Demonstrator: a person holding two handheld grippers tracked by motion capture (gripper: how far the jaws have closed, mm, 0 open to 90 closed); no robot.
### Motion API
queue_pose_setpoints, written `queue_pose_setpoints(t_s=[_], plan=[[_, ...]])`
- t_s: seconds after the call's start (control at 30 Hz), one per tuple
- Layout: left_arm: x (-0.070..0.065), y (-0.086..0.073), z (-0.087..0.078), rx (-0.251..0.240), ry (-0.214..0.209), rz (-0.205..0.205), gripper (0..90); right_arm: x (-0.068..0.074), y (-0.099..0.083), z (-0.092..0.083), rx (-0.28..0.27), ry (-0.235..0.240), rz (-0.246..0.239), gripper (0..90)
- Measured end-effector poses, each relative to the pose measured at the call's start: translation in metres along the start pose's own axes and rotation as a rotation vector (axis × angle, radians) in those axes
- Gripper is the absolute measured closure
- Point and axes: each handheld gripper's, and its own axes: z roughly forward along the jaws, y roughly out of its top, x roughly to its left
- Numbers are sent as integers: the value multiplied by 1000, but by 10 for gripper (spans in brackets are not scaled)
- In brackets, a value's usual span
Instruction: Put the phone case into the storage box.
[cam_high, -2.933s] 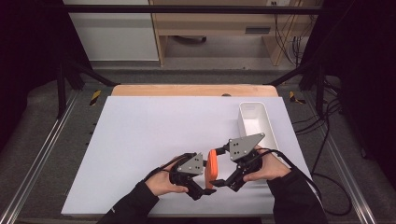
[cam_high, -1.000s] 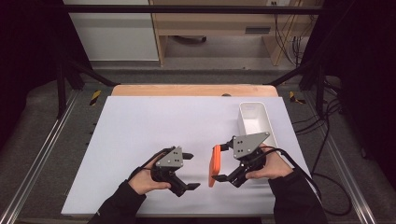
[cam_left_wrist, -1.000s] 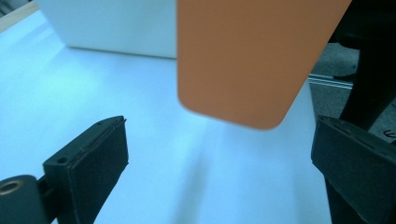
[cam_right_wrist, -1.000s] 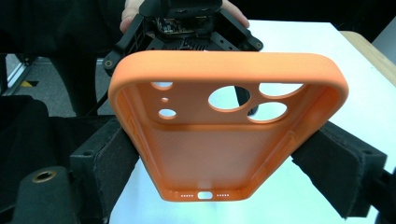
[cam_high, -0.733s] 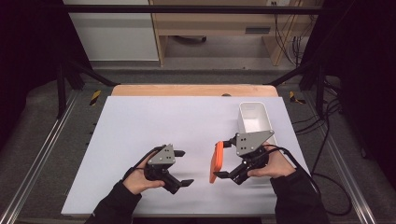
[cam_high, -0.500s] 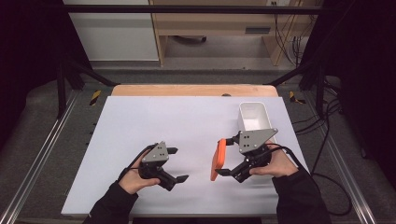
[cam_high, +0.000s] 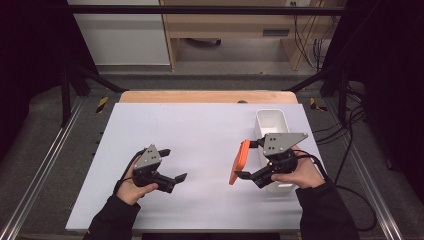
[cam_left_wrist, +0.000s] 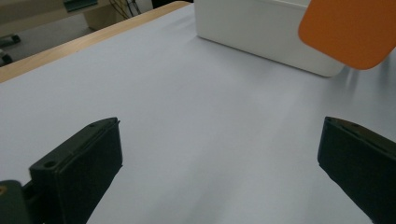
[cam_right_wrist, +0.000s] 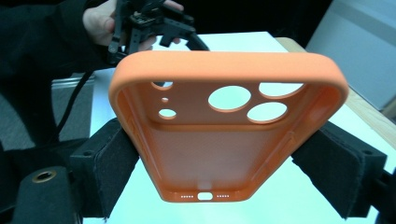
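1. While the right tool (cam_high: 243, 161) clamps the orange, soft-looking, round-cornered phone case (cam_high: 239, 161) by its two long edges, the high view shows that case held on edge above the white worktop (cam_high: 210, 130), just left of the white, rectangular, smooth-walled plastic bin (cam_high: 271, 120). The left tool (cam_high: 174, 165) sits well apart to the left, near the front edge, its jaws spread wide with nothing between them; they have just been opening. I judge that the case now rests with the right hand alone and that dropping it into the bin comes next. That would call for carrying it right, over the bin's rim, tipping it flat and then loosening the grip.

2. In the left gripper view, the two black, blocky jaws stand far apart over bare matte worktop. Beyond them is the bin's glossy side wall (cam_left_wrist: 261, 32), and a rounded corner of the case (cam_left_wrist: 348, 30) hangs at the top right.

3. In the right gripper view, black foam-like pads (cam_right_wrist: 109, 158) press the case's side walls. Its hollow inside faces the camera: a thick rolled lip, round camera cut-outs near the far end, and small port holes at the near end. The other hand's tool (cam_right_wrist: 154, 23) shows farther off.
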Motion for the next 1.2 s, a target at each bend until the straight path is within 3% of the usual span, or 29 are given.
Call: queue_pose_setpoints(t_s=[0.67, 1.2], plan=[[34, -22, -43, -72, 164, -85, 0, -14, 13, -19, -35, -122, 59, 157], [41, -36, -50, -71, 195, -102, 0, -32, 28, -32, -56, -254, 133, 157]])
